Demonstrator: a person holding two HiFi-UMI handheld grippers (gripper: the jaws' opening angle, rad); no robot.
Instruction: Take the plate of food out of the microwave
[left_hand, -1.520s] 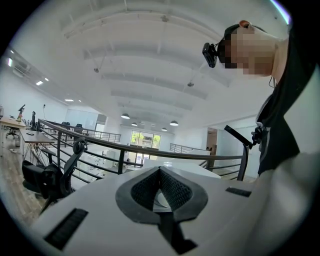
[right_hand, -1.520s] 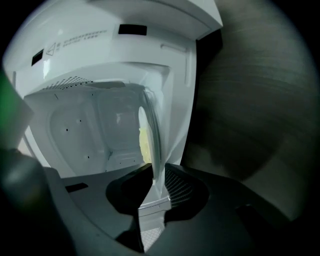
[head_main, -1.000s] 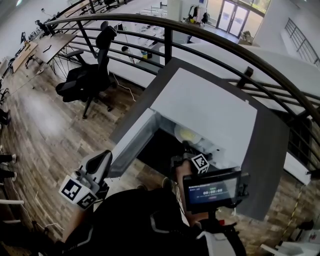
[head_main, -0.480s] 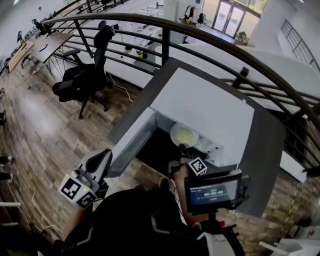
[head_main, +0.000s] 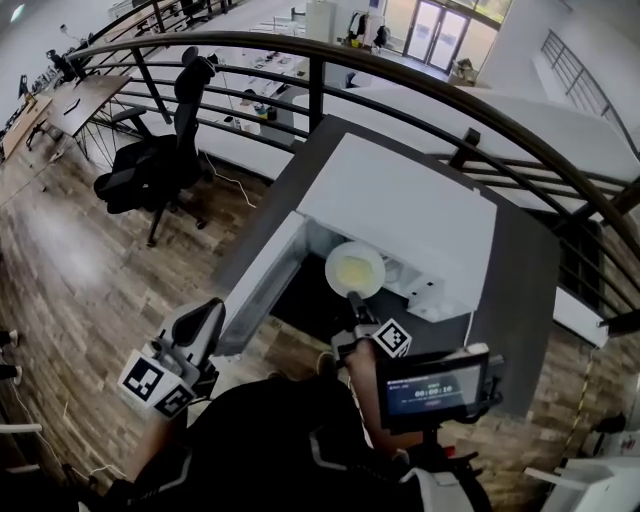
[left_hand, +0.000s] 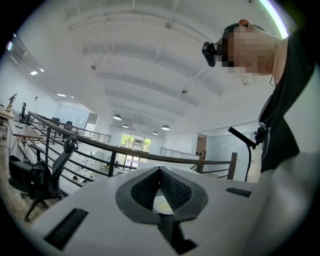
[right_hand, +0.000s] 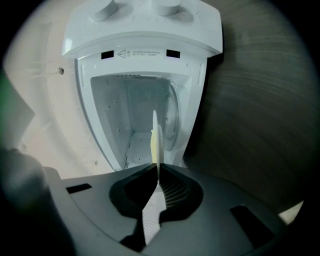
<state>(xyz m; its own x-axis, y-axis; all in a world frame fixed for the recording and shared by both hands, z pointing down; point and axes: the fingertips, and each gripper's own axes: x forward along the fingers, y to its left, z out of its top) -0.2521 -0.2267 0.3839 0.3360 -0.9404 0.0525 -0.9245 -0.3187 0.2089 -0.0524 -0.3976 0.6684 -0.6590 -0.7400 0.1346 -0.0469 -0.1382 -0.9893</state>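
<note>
Plate of food (head_main: 355, 268), clamped by its near rim in right gripper (head_main: 353, 298), at mouth of open microwave (head_main: 400, 205); left gripper (head_main: 205, 318) closed on nothing, held aside; risk judged: single-edge hold letting plate tip, food sliding off.

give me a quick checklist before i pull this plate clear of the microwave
1. Grip: the right gripper has its jaws closed on the rim of the plate: ok.
2. Food: the yellow food sits in the middle of the plate: ok.
3. Clearance: the plate looks mostly out of the microwave opening, but its far rim is unclear: cannot tell.
4. Path: the door is swung open to the left, off the line of travel: ok.
5. Spare hand: the left gripper is held low and away, jaws together with nothing in them: ok.
</note>
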